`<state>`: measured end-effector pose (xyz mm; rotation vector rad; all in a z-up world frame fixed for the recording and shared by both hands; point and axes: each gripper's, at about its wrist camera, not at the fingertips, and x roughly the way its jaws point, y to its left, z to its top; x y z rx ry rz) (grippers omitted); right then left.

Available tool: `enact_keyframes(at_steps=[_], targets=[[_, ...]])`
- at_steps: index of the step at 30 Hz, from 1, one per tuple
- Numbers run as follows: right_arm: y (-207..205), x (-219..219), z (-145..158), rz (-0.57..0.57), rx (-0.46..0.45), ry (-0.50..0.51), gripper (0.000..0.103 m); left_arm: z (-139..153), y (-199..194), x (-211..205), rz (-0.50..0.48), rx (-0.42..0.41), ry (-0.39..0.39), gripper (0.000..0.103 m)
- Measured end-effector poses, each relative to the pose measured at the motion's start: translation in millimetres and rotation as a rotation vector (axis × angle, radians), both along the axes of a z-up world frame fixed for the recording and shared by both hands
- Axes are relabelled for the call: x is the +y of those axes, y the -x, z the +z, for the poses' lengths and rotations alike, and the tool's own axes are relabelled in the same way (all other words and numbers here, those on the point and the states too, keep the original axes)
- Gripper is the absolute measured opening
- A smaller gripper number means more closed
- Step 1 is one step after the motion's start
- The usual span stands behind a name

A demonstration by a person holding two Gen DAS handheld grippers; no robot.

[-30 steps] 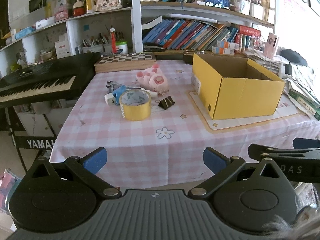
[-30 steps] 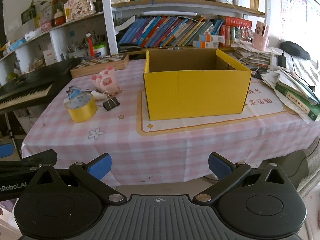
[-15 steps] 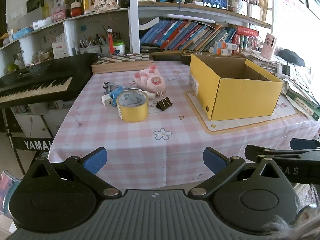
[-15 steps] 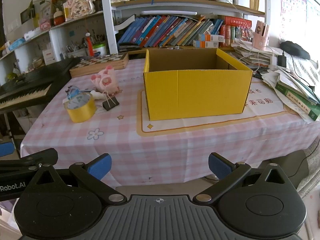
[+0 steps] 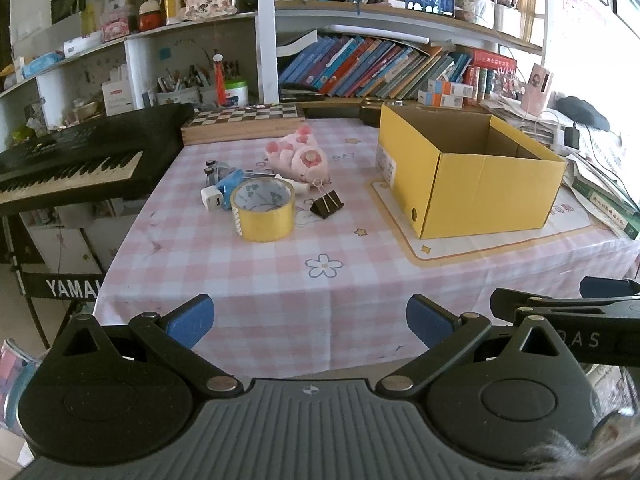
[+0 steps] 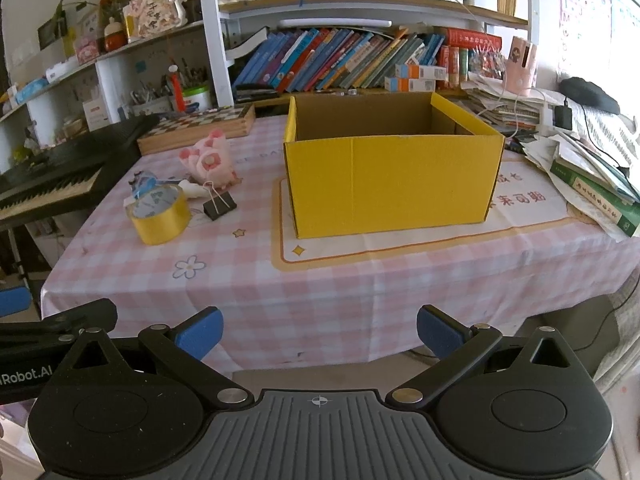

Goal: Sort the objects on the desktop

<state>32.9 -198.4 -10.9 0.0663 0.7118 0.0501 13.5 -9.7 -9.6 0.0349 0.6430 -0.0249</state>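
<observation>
While both grippers hang off the table's [image 5: 280,280] near edge, nothing is held.
Left gripper [image 5: 310,320] and right gripper [image 6: 319,330] both stand wide, fingers empty. Toward the table's left edge sit a tape roll [image 5: 264,210], a binder clip [image 5: 327,205] just beside it, a pink plush [image 5: 298,157] behind, and a white charger [image 5: 212,199] touching a blue item. An open yellow box [image 6: 390,184] stands on a mat toward the right edge.

Tape roll [image 5: 264,210], clip [image 5: 327,205] – left of open yellow box [image 5: 480,184]
</observation>
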Motion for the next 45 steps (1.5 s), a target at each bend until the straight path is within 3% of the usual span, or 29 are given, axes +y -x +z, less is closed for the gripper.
enact_keyframes(at_steps=[28,45], targets=[[0.4,16.7,1.6,0.012,-0.005,0.011,0.1,-1.8,-2.6,14.3,0.004,0.023,0.024,0.103],[-15.2,64.2,0.3,0.181,0.015,0.026,0.095,-4.2,2.8,59.7,0.158,0.036,0.051,0.102]])
